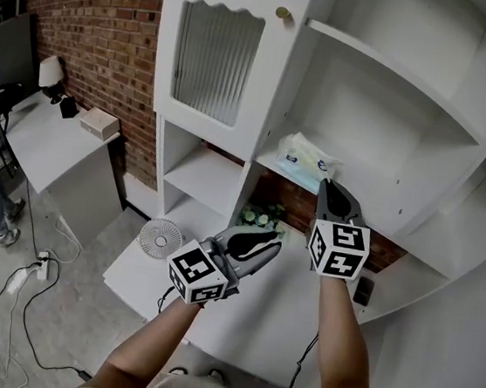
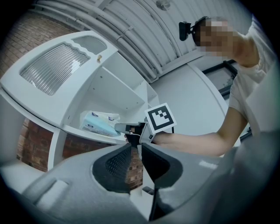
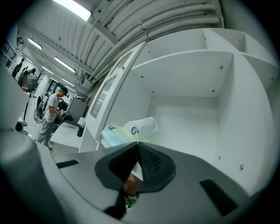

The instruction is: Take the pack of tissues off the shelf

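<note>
- Pinching the near wrapper edge of the pack of tissues point(image 1: 305, 155) with the right claw point(image 1: 324, 184), jaws clenched together on the thin film.
- Locating the pack: light blue and white, resting on the open white shelf point(image 1: 268, 165), near end at the front rim, just right of the ribbed-glass cabinet door point(image 1: 216, 58).
- Seen from the right gripper view: wrapper rising straight off the closed tips, bulk of the pack just beyond, bare shelf compartment behind.
- Pointing the right claw about level, tips toward the shelf's back wall, marker cube toward the person.
- Holding the left claw point(image 1: 277, 239) lower and to the left, above the white surface point(image 1: 254, 317), well apart from the pack.
- Left claw clenched, tips together, nothing between the jaws; brick wall visible past them.
- Noted below the shelf: a green plant point(image 1: 262, 216) against the brick.
- Noted at the left end of the surface: a small round fan point(image 1: 160, 238), lying flat.
</note>
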Action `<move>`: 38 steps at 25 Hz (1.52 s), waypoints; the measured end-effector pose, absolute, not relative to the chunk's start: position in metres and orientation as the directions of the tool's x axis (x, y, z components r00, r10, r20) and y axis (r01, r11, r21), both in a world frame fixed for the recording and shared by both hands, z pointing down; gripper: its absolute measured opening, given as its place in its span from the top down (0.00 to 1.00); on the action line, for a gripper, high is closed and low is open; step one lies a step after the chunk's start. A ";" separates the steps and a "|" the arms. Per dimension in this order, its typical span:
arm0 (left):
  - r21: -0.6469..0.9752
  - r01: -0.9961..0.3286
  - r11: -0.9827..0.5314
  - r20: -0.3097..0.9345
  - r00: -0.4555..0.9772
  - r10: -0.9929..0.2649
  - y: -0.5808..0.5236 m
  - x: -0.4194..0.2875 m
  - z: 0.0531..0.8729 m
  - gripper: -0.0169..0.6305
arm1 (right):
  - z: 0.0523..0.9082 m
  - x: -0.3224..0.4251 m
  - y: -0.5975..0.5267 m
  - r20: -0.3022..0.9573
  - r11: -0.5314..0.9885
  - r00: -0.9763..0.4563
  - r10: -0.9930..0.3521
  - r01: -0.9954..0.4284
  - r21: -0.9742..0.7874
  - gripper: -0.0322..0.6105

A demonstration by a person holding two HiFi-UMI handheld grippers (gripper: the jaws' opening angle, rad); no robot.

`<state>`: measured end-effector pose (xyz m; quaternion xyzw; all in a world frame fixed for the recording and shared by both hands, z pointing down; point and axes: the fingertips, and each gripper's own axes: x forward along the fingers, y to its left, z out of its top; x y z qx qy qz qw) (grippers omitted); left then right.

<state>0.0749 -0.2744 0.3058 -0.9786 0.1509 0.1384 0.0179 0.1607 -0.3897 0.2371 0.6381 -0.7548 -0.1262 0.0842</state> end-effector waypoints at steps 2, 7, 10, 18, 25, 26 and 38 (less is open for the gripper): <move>0.005 -0.300 -0.954 -0.275 0.917 -0.290 -0.273 0.076 0.306 0.88 | 0.236 0.160 -0.383 -0.047 0.160 -0.182 -0.982 -0.941 0.300 0.92; 0.003 -0.303 -0.953 -0.273 0.917 -0.292 -0.269 0.079 0.306 0.88 | 0.234 0.159 -0.370 -0.067 0.175 -0.205 -0.976 -0.933 0.315 0.92; 0.002 -0.299 -0.954 -0.271 0.919 -0.288 -0.265 0.082 0.306 0.88 | 0.234 0.159 -0.361 -0.073 0.186 -0.218 -0.973 -0.932 0.312 0.92; 0.003 -0.304 -0.953 -0.254 0.921 -0.294 -0.258 0.086 0.314 0.88 | 0.239 0.160 -0.331 -0.094 0.220 -0.261 -0.961 -0.923 0.317 0.92; 0.009 -0.307 -0.952 -0.248 0.921 -0.300 -0.251 0.086 0.319 0.88 | 0.252 0.164 -0.307 -0.090 0.245 -0.287 -0.954 -0.915 0.320 0.92; 0.008 -0.307 -0.952 -0.245 0.922 -0.300 -0.249 0.086 0.321 0.88 | 0.256 0.163 -0.304 -0.085 0.251 -0.292 -0.953 -0.913 0.321 0.92; 0.086 -0.319 -0.944 -0.200 0.923 -0.330 -0.231 0.078 0.364 0.88 | 0.315 0.151 -0.273 -0.013 0.332 -0.350 -0.937 -0.899 0.287 0.92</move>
